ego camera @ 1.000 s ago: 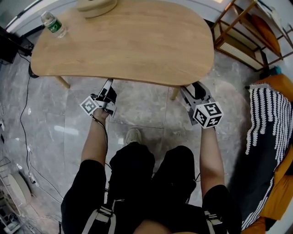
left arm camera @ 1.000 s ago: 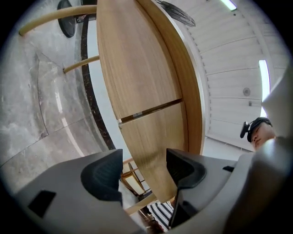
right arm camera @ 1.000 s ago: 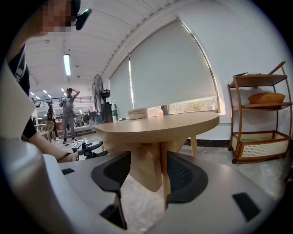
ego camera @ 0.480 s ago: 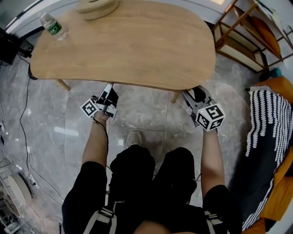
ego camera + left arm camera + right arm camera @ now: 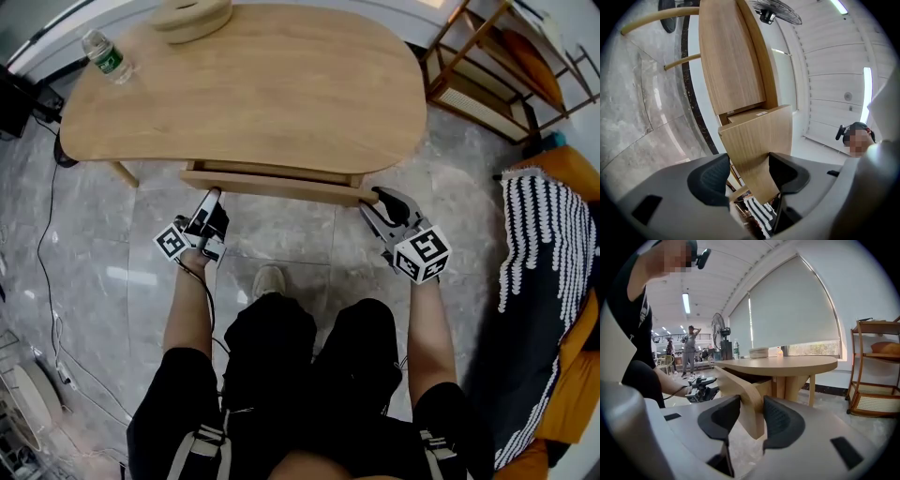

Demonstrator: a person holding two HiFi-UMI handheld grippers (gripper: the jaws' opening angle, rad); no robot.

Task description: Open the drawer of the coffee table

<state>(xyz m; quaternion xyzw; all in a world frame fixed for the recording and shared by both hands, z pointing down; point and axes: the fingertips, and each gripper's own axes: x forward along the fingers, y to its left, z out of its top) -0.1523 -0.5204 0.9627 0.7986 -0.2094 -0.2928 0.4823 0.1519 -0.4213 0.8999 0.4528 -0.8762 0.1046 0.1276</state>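
The light wooden coffee table (image 5: pixel 253 84) has its drawer (image 5: pixel 272 185) pulled a short way out from under the near edge. My left gripper (image 5: pixel 211 195) grips the drawer front near its left end. In the left gripper view the board (image 5: pixel 754 136) runs between the jaws of the left gripper (image 5: pixel 749 176), and both pads lie against it. My right gripper (image 5: pixel 375 199) is at the drawer's right end. Its jaws have just been closing, and in the right gripper view the curved drawer front (image 5: pixel 740 385) is pinched in the right gripper (image 5: pixel 751 420).
A plastic water bottle (image 5: pixel 106 53) and a round beige object (image 5: pixel 192 14) stand at the table's far left. A wooden shelf (image 5: pixel 487 66) is at the right rear. A striped cloth (image 5: pixel 544 244) lies over an orange seat (image 5: pixel 572 169). My legs are just below the drawer.
The drawer has slid out from under the tabletop toward me. Both grippers have moved back with it, away from the table edge.
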